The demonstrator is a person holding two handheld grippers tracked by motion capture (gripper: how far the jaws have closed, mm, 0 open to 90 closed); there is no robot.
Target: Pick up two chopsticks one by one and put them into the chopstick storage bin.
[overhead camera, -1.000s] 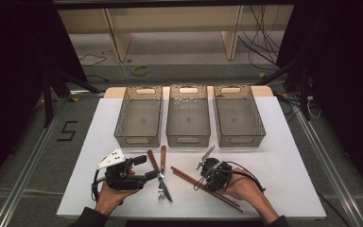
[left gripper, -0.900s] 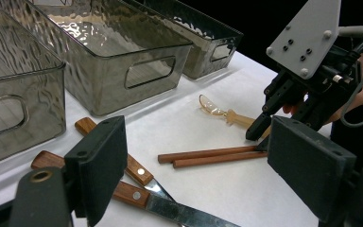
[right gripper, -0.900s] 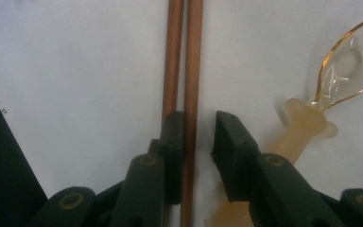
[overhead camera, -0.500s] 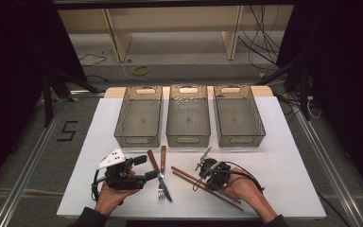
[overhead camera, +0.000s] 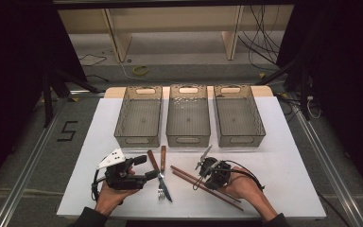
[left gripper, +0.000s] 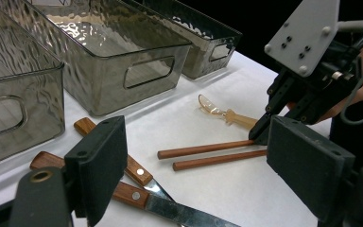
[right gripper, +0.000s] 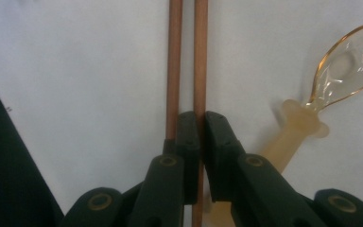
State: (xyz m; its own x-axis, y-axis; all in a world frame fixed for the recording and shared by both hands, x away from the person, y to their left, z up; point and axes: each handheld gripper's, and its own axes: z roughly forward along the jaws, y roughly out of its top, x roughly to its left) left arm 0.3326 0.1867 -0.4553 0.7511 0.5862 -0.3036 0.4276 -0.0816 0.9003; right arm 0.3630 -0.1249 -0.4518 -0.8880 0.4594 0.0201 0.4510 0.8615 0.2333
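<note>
Seen along the right gripper (right gripper: 198, 127): jaws just drawn together, pinching one slim wooden chopstick (right gripper: 200, 56), its twin (right gripper: 174, 61) lying loose just left, a translucent amber spoon (right gripper: 331, 80) to the right. From above, on the white desk (overhead camera: 288, 165): left gripper (overhead camera: 144, 166) spread wide beside wood-handled cutlery (overhead camera: 162, 161).

chopstick between the right gripper's (right gripper: 200, 124) jaws: thin round reddish-brown wood (right gripper: 200, 56), smooth, matt
second chopstick, just outside those jaws: same wood (right gripper: 173, 61), same finish
amber translucent plastic spoon (right gripper: 340, 71), beside those jaws: glossy bowl, cloudy matt handle
jaw pads (left gripper: 99, 161): black, matt, finely grained
smoky clear plastic bins (left gripper: 118, 66), beyond the left gripper's jaws: rippled, shiny
</note>
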